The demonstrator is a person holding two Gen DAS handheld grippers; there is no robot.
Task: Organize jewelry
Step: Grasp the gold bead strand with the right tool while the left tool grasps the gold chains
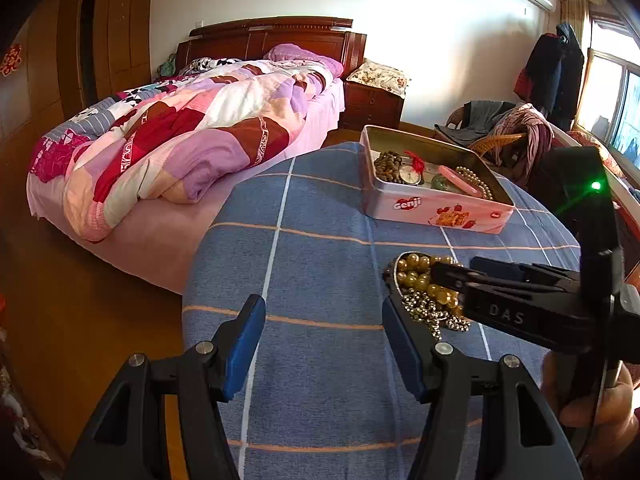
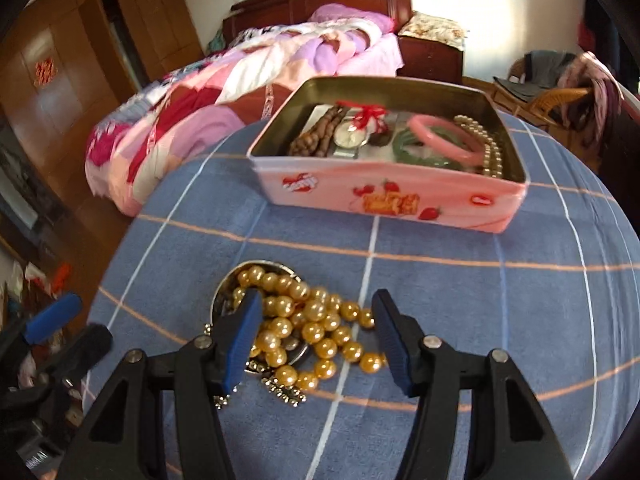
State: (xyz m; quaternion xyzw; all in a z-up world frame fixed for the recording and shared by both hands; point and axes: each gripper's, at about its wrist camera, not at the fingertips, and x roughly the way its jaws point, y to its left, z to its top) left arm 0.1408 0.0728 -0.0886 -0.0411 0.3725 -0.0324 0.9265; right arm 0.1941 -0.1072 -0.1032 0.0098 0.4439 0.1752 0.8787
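Looking along the right claw (image 2: 318, 344), the right wrist view shows its blue pads (image 2: 244, 340) standing apart on either side of a heap of gold pearl beads (image 2: 308, 320); the pads do not press on the beads. The heap spills from a small round metal dish (image 2: 224, 300) onto the blue checked cloth (image 2: 460, 300) covering the desk, with a strand of small silvery beads (image 2: 280, 390) trailing at its near edge. This view alone looks fully into the pink biscuit tin (image 2: 380, 196) farther back on the desk: it holds a brown bead string (image 2: 316, 136), a wristwatch (image 2: 352, 136), a red tassel (image 2: 366, 114), a green bangle (image 2: 416, 152), a pink bangle (image 2: 444, 136) and a white pearl strand (image 2: 490, 152). The left wrist view alone shows the right claw from outside, its black body (image 1: 528, 304) reaching in from the right over the beads (image 1: 420, 276), with the hand (image 1: 600, 392) holding it at lower right. The left claw (image 1: 324, 340) hangs above bare cloth (image 1: 312, 208) just left of the heap, its pads well apart with nothing between them. The tin (image 1: 432, 208) appears here nearer the desk's far right edge, its contents partly hidden by the wall. A bed (image 1: 180, 140) with a patchwork quilt lies beyond.
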